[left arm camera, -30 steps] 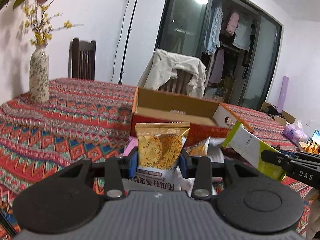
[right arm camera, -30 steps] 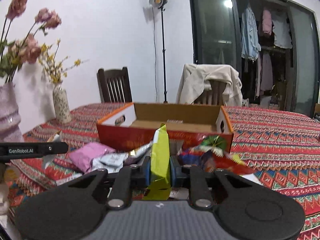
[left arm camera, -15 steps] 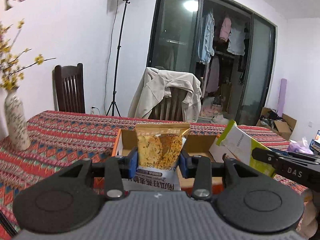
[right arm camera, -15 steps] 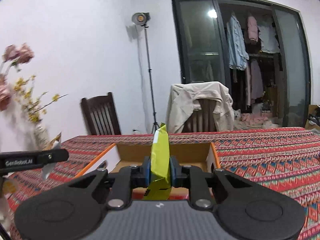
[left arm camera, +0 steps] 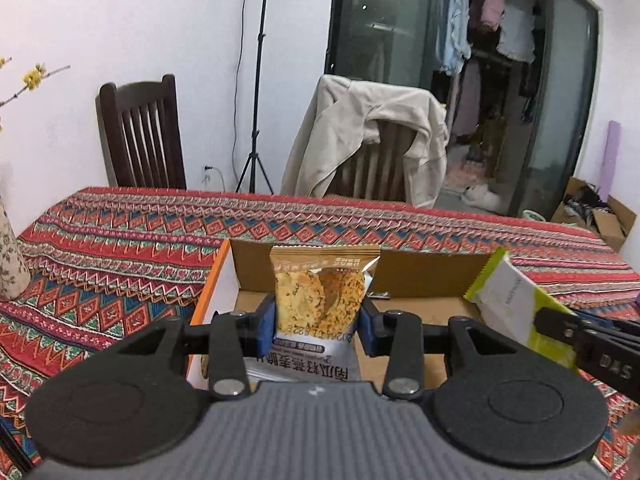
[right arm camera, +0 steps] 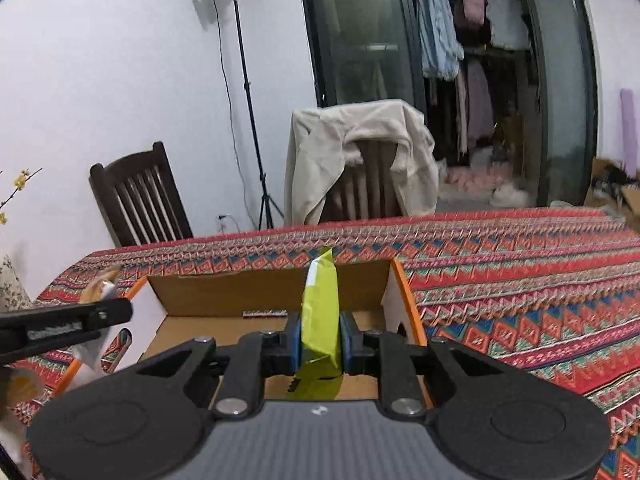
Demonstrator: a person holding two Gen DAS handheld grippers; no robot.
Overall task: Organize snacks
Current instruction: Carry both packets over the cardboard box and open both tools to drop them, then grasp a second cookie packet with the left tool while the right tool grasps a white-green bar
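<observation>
Above one cardboard box [left arm camera: 420,270], two snack packets [left arm camera: 319,290] [right arm camera: 321,312], one per hand-held gripper [left arm camera: 319,326] [right arm camera: 320,340].

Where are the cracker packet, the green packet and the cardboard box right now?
cracker packet [left arm camera: 320,300]: left wrist view, on the printed cracker picture above the pads.
green packet [right arm camera: 320,300]: right wrist view, on its narrow green face above the pads.
cardboard box [right arm camera: 224,296]: right wrist view, on its inner far wall.

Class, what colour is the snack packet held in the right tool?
Lime green, with a white panel on its face; the colours show best in the left wrist view.
</observation>
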